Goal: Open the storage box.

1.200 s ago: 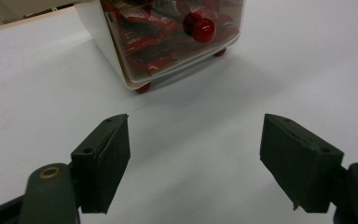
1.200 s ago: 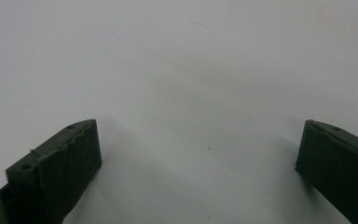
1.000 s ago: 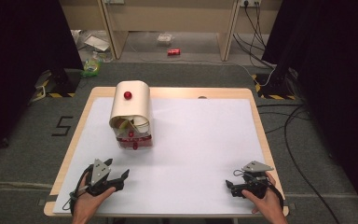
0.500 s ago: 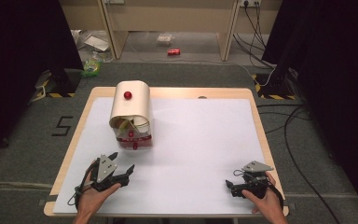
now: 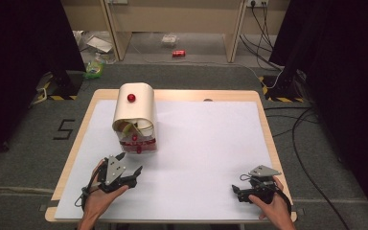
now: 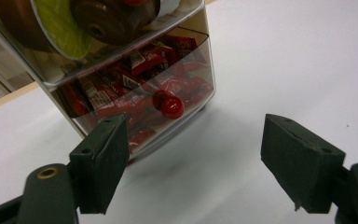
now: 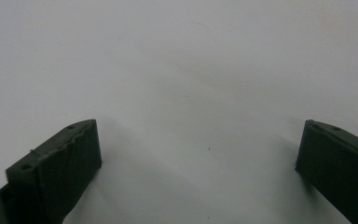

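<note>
Just ahead of the gaping left gripper [image 6: 191, 163], clear drawer's red knob [image 6: 172, 107]

Left tool [image 5: 127, 164] open, right tool [image 5: 236, 191] open

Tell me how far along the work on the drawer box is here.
Nothing looks done: the drawer full of red packets sits shut in the cream box. In hand: the left claw, open and empty, faces the red drawer knob. Left: gripping the knob and probably pulling. The right claw rests open near the table edge.
</note>
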Demonstrator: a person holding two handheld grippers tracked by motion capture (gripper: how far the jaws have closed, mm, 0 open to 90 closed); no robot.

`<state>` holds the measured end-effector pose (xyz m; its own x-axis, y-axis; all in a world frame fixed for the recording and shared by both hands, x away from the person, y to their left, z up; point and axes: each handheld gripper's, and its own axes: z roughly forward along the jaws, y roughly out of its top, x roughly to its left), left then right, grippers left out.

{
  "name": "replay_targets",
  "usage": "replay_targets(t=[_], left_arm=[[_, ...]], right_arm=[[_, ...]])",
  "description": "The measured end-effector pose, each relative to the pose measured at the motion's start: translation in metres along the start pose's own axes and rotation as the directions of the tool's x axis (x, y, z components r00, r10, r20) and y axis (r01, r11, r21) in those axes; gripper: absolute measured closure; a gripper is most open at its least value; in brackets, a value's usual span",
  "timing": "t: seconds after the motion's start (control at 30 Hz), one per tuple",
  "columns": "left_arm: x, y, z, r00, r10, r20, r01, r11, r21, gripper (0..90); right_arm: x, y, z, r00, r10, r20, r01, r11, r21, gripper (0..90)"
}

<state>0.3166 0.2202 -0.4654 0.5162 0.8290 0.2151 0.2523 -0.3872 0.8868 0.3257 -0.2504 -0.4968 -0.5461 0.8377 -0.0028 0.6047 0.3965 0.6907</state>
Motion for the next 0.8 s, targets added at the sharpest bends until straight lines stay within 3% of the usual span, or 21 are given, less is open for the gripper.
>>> replay_targets(t=[0.17, 0.4, 0.57, 0.8], left_arm=[[0.001, 0.004, 0.003, 0.9992, 0.039, 0.004, -0.039, 0.9990, -0.023, 23.0], [-0.001, 0.007, 0.010, 0.9983, 0.057, 0.009, -0.057, 0.9981, -0.022, 22.8], [-0.001, 0.008, 0.014, 0.9963, 0.083, 0.023, -0.082, 0.9959, -0.037, 22.5], [-0.002, 0.011, 0.020, 0.9914, 0.130, 0.011, -0.130, 0.9910, -0.031, 22.1]], right_arm=[[0.000, 0.000, 0.000, 1.0000, 0.000, 0.000, 0.000, 1.000, 0.000, 0.3], [0.000, 0.000, 0.000, 1.0000, 0.000, 0.000, 0.000, 1.000, 0.000, 0.3], [0.000, 0.000, 0.000, 1.0000, 0.000, 0.000, 0.000, 1.000, 0.000, 0.3], [0.000, 0.000, 0.000, 1.0000, 0.001, -0.001, -0.001, 1.000, 0.001, 0.3]])
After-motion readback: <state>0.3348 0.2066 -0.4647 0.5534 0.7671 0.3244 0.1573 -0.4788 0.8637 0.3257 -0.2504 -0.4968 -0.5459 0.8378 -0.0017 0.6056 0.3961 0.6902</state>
